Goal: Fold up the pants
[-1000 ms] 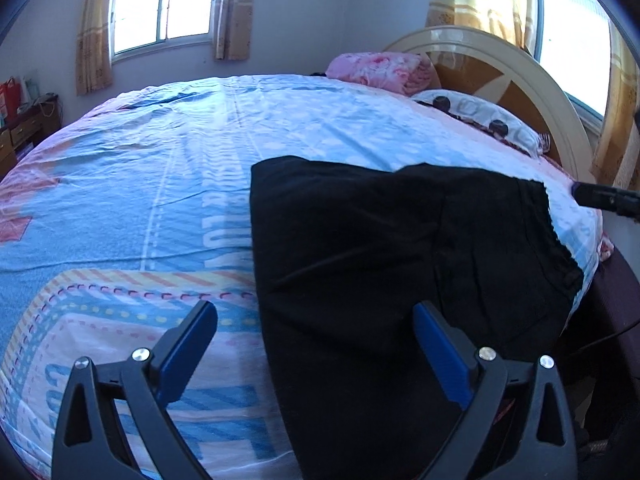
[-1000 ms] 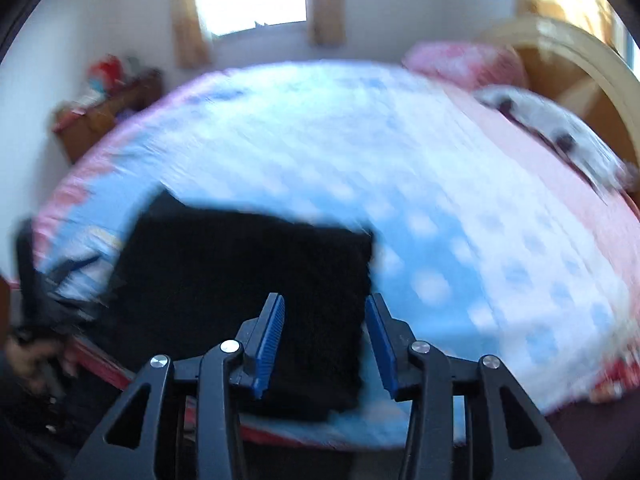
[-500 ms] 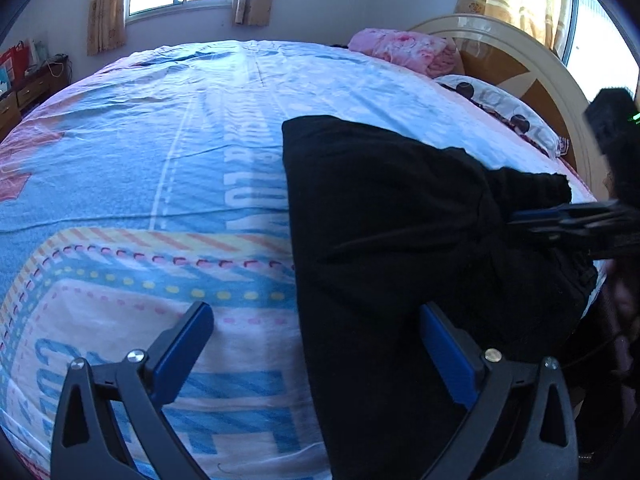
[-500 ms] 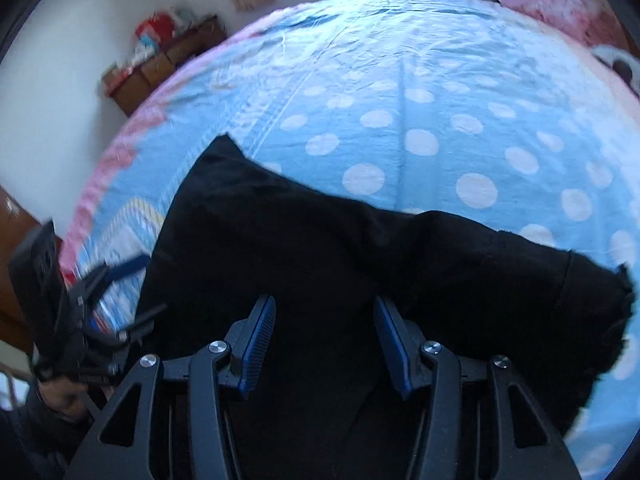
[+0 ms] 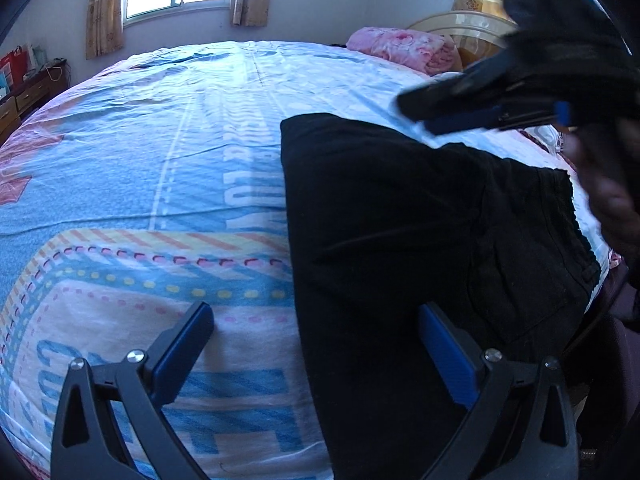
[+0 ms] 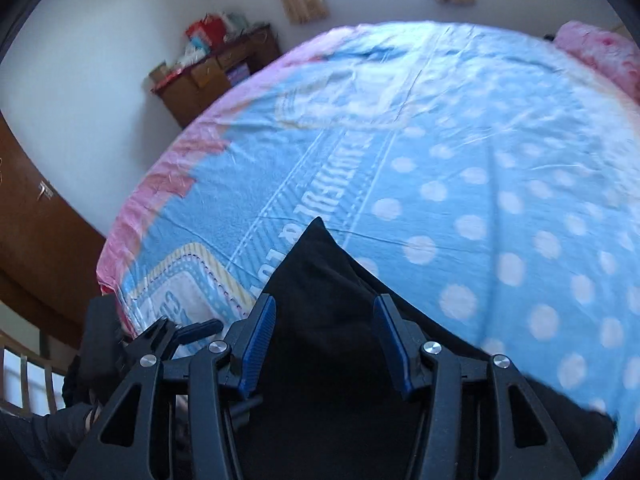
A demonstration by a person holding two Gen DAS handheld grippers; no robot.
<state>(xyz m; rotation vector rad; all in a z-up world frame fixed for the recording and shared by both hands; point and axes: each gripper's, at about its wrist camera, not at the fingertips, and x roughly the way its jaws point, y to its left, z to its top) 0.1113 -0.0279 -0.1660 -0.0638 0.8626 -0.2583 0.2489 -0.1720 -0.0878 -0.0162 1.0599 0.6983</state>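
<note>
The black pants lie folded flat on the bed near its front right edge, waistband to the right. My left gripper stands wide open low over them, its left finger above the bedsheet and its right finger above the black cloth. My right gripper hovers above the far side of the pants, held by a hand. In the right wrist view the right gripper is half open over the pants with nothing pinched. The left gripper shows at the lower left.
A blue and pink patterned bedsheet covers the wide bed. A folded pink blanket and a curved headboard are at the far right. A wooden dresser with clutter stands by the far wall.
The right gripper has swept leftward across the pants and now hangs over their far left part, closer to the left gripper. The left gripper has hardly moved.
</note>
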